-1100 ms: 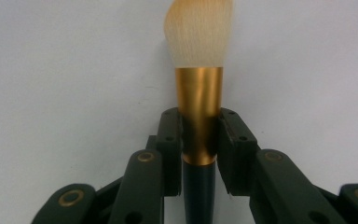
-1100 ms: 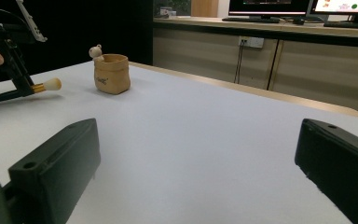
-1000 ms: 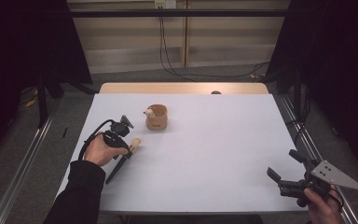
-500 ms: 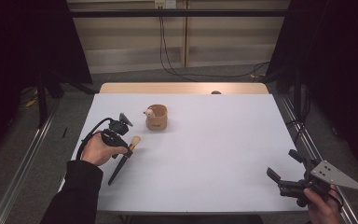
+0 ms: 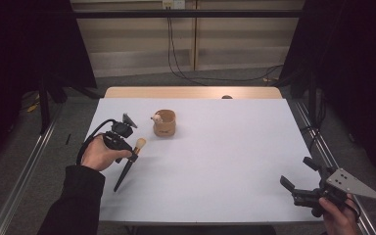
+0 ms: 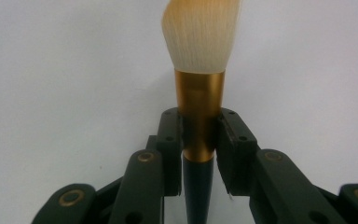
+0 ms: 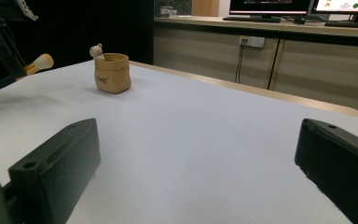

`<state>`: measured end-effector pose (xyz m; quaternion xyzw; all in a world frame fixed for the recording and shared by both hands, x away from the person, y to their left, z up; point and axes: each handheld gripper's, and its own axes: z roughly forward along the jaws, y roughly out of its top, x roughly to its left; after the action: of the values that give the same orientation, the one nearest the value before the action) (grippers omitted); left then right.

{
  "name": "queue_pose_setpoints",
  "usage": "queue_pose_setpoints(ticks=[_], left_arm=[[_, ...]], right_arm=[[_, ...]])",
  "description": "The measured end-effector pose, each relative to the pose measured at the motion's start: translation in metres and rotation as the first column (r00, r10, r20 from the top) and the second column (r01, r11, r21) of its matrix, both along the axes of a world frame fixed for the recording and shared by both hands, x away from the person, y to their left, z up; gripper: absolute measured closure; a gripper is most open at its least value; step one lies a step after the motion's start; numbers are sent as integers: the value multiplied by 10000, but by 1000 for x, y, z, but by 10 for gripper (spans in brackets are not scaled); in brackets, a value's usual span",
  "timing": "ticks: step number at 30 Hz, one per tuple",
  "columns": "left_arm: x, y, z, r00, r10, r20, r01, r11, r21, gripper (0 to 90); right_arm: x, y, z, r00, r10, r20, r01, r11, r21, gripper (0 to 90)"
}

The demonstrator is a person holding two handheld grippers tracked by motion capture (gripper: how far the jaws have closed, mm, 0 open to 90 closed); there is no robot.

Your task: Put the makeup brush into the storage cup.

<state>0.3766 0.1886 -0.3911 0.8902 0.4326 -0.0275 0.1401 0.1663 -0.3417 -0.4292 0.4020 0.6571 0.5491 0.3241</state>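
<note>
Little has shifted: the left gripper (image 5: 127,142) still clamps its fingers on the brush (image 6: 199,93) over the bench (image 5: 225,161), likely bound for the nearby pot (image 5: 165,123), while the right gripper (image 5: 306,188) idles, fingers apart.
</note>
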Motion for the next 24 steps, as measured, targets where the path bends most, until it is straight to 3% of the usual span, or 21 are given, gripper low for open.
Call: queue_pose_setpoints(ticks=[18,24], left_arm=[[-1,1,28,9994,77,346,-70,9998,-200,724],[-2,3,37,9988,122,472,-101,9990,-444,725]], right_arm=[[0,0,0,10000,17,-28,-17,10000,-22,0],[1,0,0,10000,42,9,-42,10000,-23,0]])
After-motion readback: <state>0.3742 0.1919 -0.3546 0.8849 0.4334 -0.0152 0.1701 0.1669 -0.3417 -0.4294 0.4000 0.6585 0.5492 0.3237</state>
